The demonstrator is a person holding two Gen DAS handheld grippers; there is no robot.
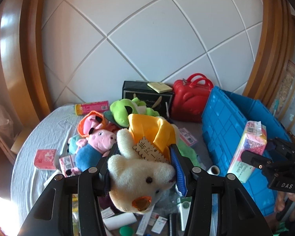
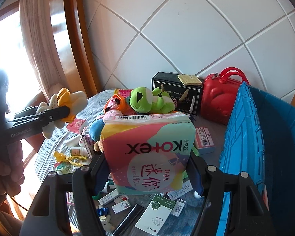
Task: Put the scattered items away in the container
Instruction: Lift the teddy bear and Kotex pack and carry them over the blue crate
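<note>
Between the left gripper's [image 1: 143,169] two pads hangs a cream plush bear [image 1: 139,179] in a yellow satin cape, pinched across its head and shoulder, its orange nose toward the camera and a wooden tag lying on its chest. It looks light and very soft: the pile squashes under the pads, so the grip holds by squeeze rather than by edge, and a hold across the firm head seems safer than one on the slippery cape or a loose arm. The jaws stand partly closed, pressing into the plush.

Off to the right of that tool, the right gripper [image 2: 147,169] clamps a pink pack of sanitary pads [image 2: 149,151] by its lower sides, jaws about half-way apart and filled by the pack. The pack is light too, springy, with a smooth film wrapper that could slide; a grip on the flat sides near the middle seems best.

Just right of both tools stands the blue container [image 2: 243,137], its ribbed wall near and its open mouth beyond the wall. Neither item is over it yet.

Ahead of the grippers, on the grey bedcover [image 1: 49,125], lie a green frog plush [image 2: 147,100], a pink pig plush [image 1: 96,143], and small boxes. Farther back sit a black box [image 2: 175,90] and a red case [image 2: 220,98] against the panelled wall.
</note>
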